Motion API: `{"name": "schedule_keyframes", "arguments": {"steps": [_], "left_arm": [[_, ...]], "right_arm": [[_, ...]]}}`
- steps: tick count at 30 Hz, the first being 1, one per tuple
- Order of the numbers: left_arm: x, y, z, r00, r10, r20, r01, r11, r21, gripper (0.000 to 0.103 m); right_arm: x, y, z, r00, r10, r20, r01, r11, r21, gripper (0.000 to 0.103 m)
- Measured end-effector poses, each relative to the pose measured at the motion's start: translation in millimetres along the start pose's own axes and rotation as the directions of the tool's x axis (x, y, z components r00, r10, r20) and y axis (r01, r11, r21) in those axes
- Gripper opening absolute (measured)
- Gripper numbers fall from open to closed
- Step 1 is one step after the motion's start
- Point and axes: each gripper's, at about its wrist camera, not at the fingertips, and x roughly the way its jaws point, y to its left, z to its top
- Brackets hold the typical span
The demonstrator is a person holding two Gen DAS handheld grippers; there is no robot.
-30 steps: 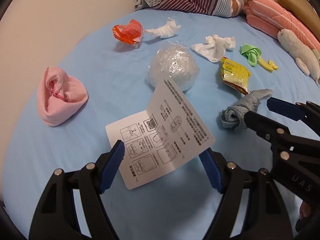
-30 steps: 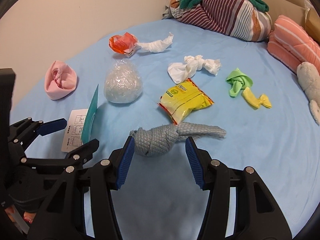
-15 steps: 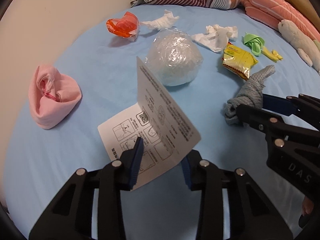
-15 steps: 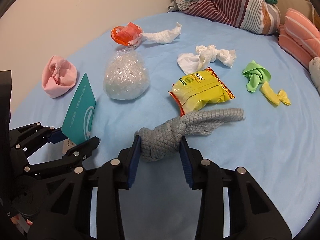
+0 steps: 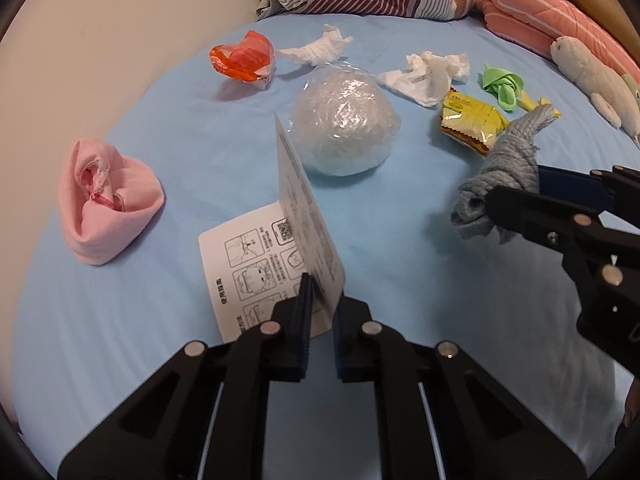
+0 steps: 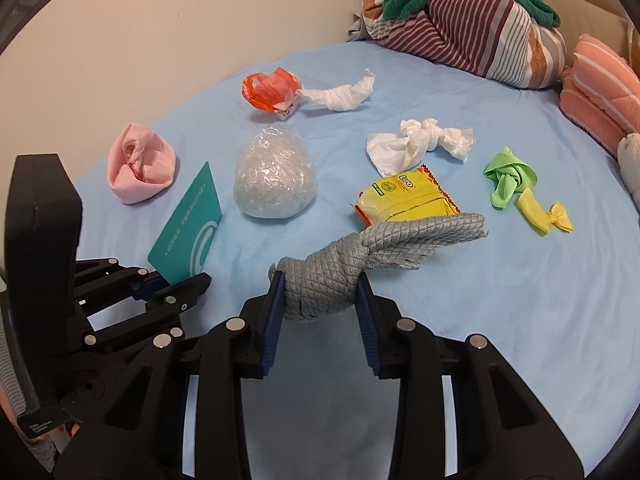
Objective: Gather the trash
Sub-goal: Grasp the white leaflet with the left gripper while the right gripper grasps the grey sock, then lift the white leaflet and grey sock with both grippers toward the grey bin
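Note:
A folded instruction leaflet [image 5: 248, 252], white inside and teal outside [image 6: 188, 220], stands bent upward on the blue bedsheet [image 5: 180, 152]. My left gripper [image 5: 322, 296] is closing, and its pads pinch the leaflet's near edge. My right gripper [image 6: 320, 292] is shut on the knot of a grey quilted cloth [image 6: 400, 240], whose tail sticks out ahead. The left wrist view shows that gripper [image 5: 516, 188] and the cloth [image 5: 512, 148] at the right. Beyond lie a clear plastic ball [image 5: 344, 120], a yellow snack packet [image 6: 404, 200], an orange wrapper [image 5: 242, 58] and two crumpled tissues [image 5: 316, 50] [image 5: 428, 74].
A pink rolled cloth [image 5: 108, 208] lies left. Green [image 6: 508, 176] and yellow [image 6: 544, 216] knotted cloths lie right. A pile of striped and green clothes [image 6: 460, 20], a salmon quilt [image 5: 540, 20] and a plush toy [image 5: 588, 76] line the far edge. A wall runs along the left.
My left jaws have closed from wide apart onto the leaflet, folding it upright. My right jaws have narrowed onto the grey cloth's knot, and the cloth now hangs lifted off the sheet.

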Motion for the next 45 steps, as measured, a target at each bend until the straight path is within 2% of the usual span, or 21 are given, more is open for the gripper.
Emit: {"name": "schedule_keyframes", "arguments": {"steps": [9,13,17,26,34,39,42,45], "left_arm": [[0,0,-1,1.000,0.013,0.012,-0.013,1.000,-0.007,0.009],[-2,0,-1,1.000,0.018,0.022,-0.018,1.000,-0.001,0.003],[-3,-2,-1,0.999,0.030,0.026,-0.031,0.999,0.009,0.002],[-15,-2,1,0.998,0.037,0.049,-0.037,0.999,0.004,0.001],[-42,1,5,0.995,0.028,0.100,-0.027,0.999,-0.018,0.001],[-69,6,0,0.992,-0.015,0.127,0.022,0.998,-0.051,0.001],[-87,1,-8,0.989,-0.013,0.146,0.017,1.000,-0.024,0.001],[-106,-3,-12,0.985,-0.038,0.167,0.040,0.999,-0.009,0.001]], "right_arm": [[-6,3,3,1.000,0.022,0.009,-0.022,1.000,0.000,0.033],[-11,3,4,0.999,0.031,0.017,-0.031,1.000,0.000,0.033],[-20,2,7,0.998,0.043,0.036,-0.043,0.999,0.013,0.033],[-33,0,6,0.998,0.013,0.057,-0.014,1.000,0.016,0.033],[-59,3,-5,0.997,-0.016,0.069,0.015,1.000,0.016,0.033],[-82,8,-9,0.995,-0.026,0.101,0.024,0.999,0.023,0.033],[-98,14,-17,0.993,-0.027,0.112,0.024,0.999,0.032,0.033],[-113,19,-30,0.993,-0.042,0.109,0.040,0.999,0.026,0.033]]}}
